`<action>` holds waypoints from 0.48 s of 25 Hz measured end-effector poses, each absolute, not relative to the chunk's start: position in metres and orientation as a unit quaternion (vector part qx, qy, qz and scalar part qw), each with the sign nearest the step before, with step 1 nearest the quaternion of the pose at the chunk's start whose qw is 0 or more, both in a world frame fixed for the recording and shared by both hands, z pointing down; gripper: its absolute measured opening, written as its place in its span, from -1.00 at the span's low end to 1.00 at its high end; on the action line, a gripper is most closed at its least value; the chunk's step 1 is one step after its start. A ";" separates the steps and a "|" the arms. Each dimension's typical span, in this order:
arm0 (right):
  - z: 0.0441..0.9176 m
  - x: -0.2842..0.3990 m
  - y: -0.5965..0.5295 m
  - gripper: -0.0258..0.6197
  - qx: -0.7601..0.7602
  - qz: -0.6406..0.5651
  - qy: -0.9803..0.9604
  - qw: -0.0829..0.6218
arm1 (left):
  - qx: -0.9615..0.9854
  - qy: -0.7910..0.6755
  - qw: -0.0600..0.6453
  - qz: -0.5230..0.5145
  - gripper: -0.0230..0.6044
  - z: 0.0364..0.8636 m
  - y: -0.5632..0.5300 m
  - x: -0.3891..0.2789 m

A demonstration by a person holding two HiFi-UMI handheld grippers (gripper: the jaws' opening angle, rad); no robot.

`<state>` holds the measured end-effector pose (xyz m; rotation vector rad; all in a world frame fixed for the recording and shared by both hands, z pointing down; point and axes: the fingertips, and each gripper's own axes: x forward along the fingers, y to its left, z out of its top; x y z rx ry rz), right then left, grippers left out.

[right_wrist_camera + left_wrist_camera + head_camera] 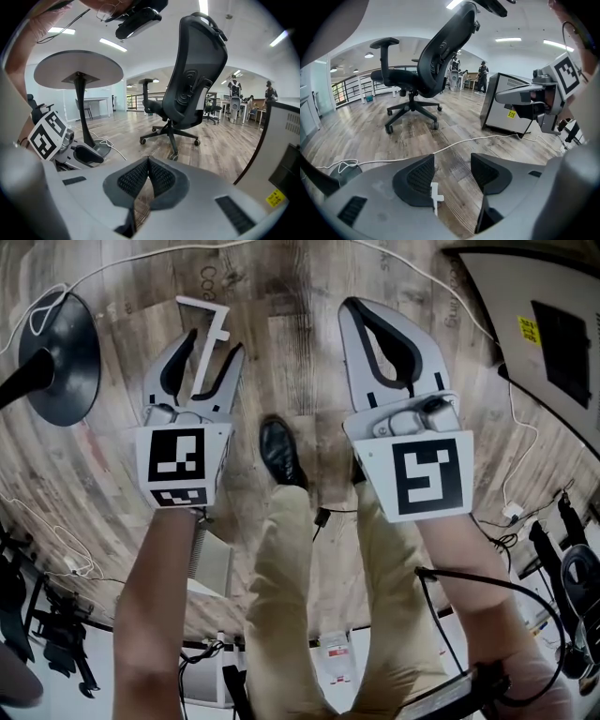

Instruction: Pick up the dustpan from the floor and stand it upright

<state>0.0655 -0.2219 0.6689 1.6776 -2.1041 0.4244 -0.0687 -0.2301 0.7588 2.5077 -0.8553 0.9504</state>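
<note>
Although the dustpan showed in no view, both grippers were held out over the wooden floor [291,287]. The left gripper [214,343] had its fingers wide apart, and they gripped nothing. A thin white piece [202,305] appeared between them in the head view; I could not tell whether it lay on the floor or belonged to the gripper. The right gripper [349,304] was to its right, with its fingers closed together at the tips and nothing between them. Below the grippers were the person's legs and one black shoe [279,454]. A white cable [454,143] ran across the floor in front of the left gripper. Further away stood a black office chair [426,61], a round desk [77,68] on one leg at the left, and a grey box [506,110] at the right.
</note>
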 end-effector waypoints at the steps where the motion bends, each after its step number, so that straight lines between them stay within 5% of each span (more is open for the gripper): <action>1: 0.670 0.065 -0.223 -0.91 0.603 0.151 -0.756 0.207 | 0.878 -0.299 0.163 0.336 -0.15 0.764 -0.230 -0.070; 12: 0.685 0.066 -0.232 -0.91 0.608 0.142 -0.754 0.203 | 0.864 -0.296 0.174 0.367 -0.13 0.820 -0.227 -0.087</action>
